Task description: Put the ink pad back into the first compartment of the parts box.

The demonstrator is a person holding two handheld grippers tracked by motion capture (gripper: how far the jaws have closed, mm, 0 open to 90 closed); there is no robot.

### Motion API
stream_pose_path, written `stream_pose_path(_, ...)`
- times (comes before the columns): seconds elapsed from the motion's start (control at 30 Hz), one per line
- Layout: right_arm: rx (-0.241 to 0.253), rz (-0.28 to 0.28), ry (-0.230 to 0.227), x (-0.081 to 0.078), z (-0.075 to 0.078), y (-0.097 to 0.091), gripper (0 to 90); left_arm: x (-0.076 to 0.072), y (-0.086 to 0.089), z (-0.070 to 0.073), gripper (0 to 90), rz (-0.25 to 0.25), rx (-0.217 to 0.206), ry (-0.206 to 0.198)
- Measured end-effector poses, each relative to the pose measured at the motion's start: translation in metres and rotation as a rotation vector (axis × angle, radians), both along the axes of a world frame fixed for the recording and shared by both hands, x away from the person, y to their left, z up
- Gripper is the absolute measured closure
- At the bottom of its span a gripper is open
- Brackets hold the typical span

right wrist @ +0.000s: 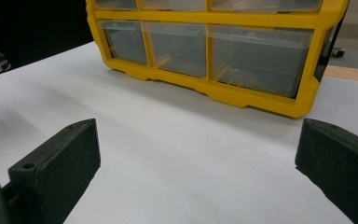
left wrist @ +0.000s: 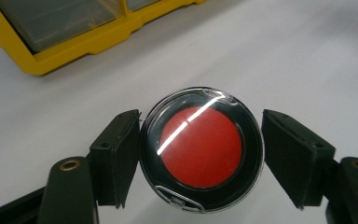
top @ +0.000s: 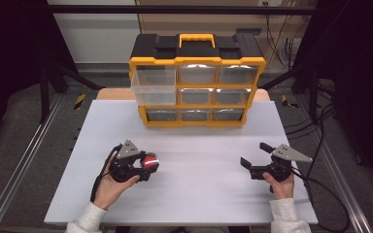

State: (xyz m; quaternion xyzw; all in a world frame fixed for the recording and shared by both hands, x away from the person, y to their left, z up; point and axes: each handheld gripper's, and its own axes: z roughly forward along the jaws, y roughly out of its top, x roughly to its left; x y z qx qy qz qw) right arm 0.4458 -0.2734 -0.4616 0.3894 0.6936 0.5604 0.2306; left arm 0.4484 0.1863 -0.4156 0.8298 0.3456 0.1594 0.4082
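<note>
My left gripper (left wrist: 200,154) brackets the red-centred round case (left wrist: 201,150), one jaw touching, the other just apart. I should close squarely (it looks slippery). My right gripper (top: 256,156) hangs wide open, empty, near the surface's (top: 199,194) right edge.

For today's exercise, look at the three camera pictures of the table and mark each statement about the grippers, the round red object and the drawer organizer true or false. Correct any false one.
1. The left gripper has a round red-centred disc between its jaws. True.
2. The right gripper is shut on a small box. False: its jaws stand wide apart with nothing between them.
3. The top-left drawer of the yellow drawer organizer is pulled out. True.
4. The organizer lies flat on its back. False: it stands upright, handle on top.
5. The disc is blue. False: its centre is red inside a black ring.
</note>
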Motion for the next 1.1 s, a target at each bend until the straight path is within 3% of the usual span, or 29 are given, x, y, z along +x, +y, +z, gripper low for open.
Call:
stream_pose_path(0.73, -0.003, 0.000, 0.012, 0.001, -0.001, 0.000, 0.5, -0.001, 0.029, 0.027, 29.5, 0.058, -0.075, -0.050)
stream_pose_path(1.1, -0.010, 0.000, 0.011, 0.001, -0.002, 0.000, 0.5, -0.004, 0.032, 0.038, 29.5, 0.062, -0.093, -0.070)
